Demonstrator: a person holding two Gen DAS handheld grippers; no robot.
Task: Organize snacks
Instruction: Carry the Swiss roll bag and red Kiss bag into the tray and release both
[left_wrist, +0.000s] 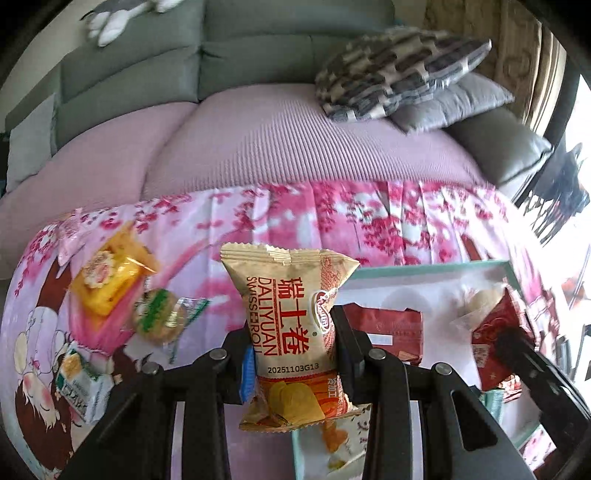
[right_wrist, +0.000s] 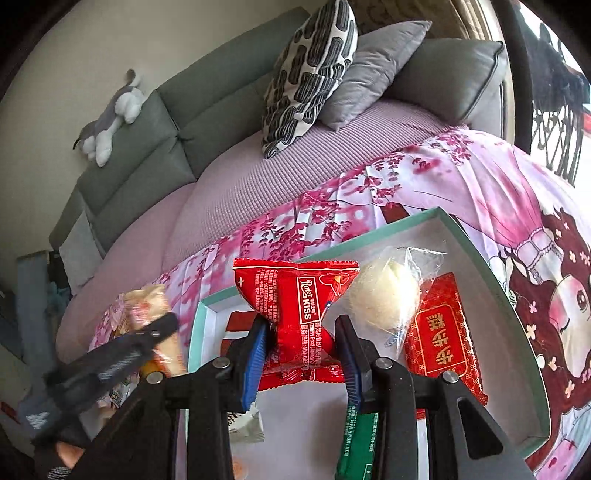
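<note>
My left gripper (left_wrist: 291, 332) is shut on a beige Daliyuan Swiss roll packet (left_wrist: 290, 314), held upright above the left edge of a white box with a teal rim (left_wrist: 424, 267). My right gripper (right_wrist: 301, 332) is shut on a red Kiss snack packet (right_wrist: 299, 317), held over the same box (right_wrist: 495, 273). In the box lie a round pale pastry in clear wrap (right_wrist: 384, 295), a red packet with gold characters (right_wrist: 443, 343) and a green packet (right_wrist: 356, 443). The left gripper with its beige packet also shows, blurred, in the right wrist view (right_wrist: 147, 332).
On the pink floral cloth (left_wrist: 332, 221) left of the box lie a yellow packet (left_wrist: 107, 277), a round green-label cake (left_wrist: 160, 315) and a green-and-white packet (left_wrist: 83, 380). Behind is a sofa with a patterned cushion (right_wrist: 310, 77), grey cushions and a plush toy (right_wrist: 110, 118).
</note>
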